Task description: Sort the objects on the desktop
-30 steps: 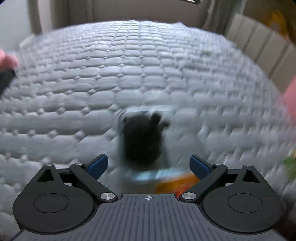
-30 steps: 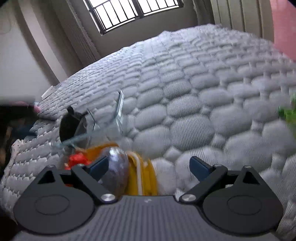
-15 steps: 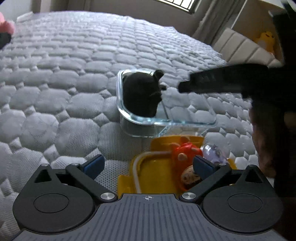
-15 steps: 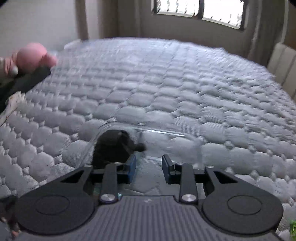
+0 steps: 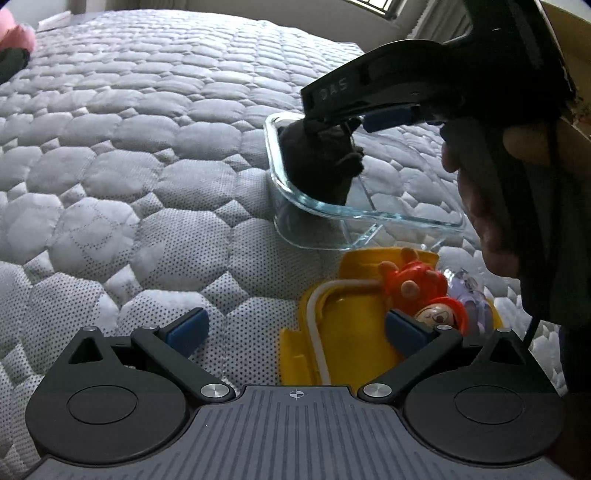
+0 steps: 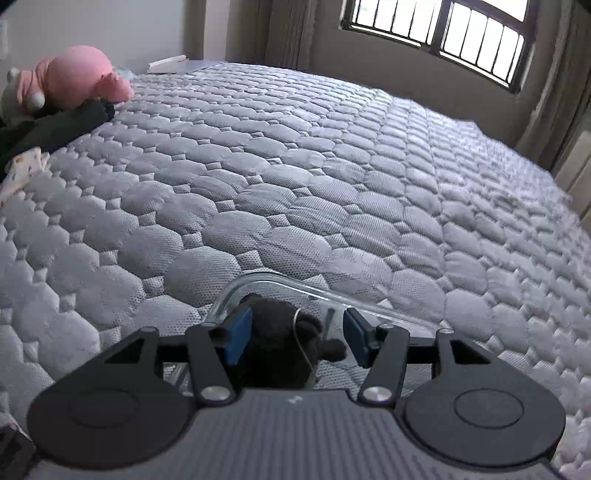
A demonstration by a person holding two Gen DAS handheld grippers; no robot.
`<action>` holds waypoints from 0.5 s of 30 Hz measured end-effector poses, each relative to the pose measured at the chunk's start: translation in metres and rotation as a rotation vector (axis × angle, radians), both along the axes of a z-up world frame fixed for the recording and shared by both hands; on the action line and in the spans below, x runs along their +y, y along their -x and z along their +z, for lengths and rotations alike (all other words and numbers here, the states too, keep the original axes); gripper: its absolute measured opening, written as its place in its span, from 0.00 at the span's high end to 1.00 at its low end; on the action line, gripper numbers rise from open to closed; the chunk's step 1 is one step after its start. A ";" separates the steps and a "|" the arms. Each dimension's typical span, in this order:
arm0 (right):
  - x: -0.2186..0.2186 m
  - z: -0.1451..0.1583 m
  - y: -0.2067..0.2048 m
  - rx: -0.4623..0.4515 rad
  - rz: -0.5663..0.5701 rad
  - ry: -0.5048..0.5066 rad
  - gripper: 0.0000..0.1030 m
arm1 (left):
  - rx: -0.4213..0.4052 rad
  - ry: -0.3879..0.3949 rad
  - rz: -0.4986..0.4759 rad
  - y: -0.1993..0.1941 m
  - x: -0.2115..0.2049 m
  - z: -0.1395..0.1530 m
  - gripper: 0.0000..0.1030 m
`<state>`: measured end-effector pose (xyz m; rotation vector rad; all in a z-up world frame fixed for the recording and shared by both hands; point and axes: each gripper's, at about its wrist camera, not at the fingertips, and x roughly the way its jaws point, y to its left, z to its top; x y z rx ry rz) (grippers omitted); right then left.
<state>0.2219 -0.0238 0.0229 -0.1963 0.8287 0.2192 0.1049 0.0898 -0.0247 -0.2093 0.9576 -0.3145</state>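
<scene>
A black plush toy (image 5: 317, 166) sits in a clear glass container (image 5: 369, 218) on the grey quilted mattress (image 5: 129, 166). My right gripper (image 6: 297, 339) is open just above the container, its jaws on either side of the plush toy (image 6: 280, 343) without closing on it; it shows in the left wrist view (image 5: 354, 122) over the container. My left gripper (image 5: 295, 328) is open and empty, low over the mattress, beside a yellow tray (image 5: 332, 332) that holds a red doll (image 5: 417, 291) and a clear purple figure (image 5: 469, 295).
A pink plush toy (image 6: 74, 79) and dark clothing (image 6: 55, 125) lie at the mattress's far left edge. A barred window (image 6: 439, 33) and curtains stand behind the bed. The person's hand (image 5: 491, 206) holds the right gripper close to the container's right side.
My right gripper's jaws have opened wider and now straddle the black plush in the glass container. My left gripper has shifted slightly left, so the container and tray sit further right.
</scene>
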 end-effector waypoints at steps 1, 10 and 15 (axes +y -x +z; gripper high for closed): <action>-0.002 0.002 0.000 0.010 -0.007 -0.021 0.44 | 0.002 0.005 0.002 0.000 0.001 0.000 0.00; 0.006 -0.010 -0.005 0.062 -0.004 -0.011 0.35 | -0.001 -0.022 -0.012 0.002 -0.005 -0.001 0.00; -0.015 -0.009 -0.010 0.109 -0.050 -0.173 0.51 | 0.004 -0.021 -0.011 0.001 -0.005 -0.003 0.00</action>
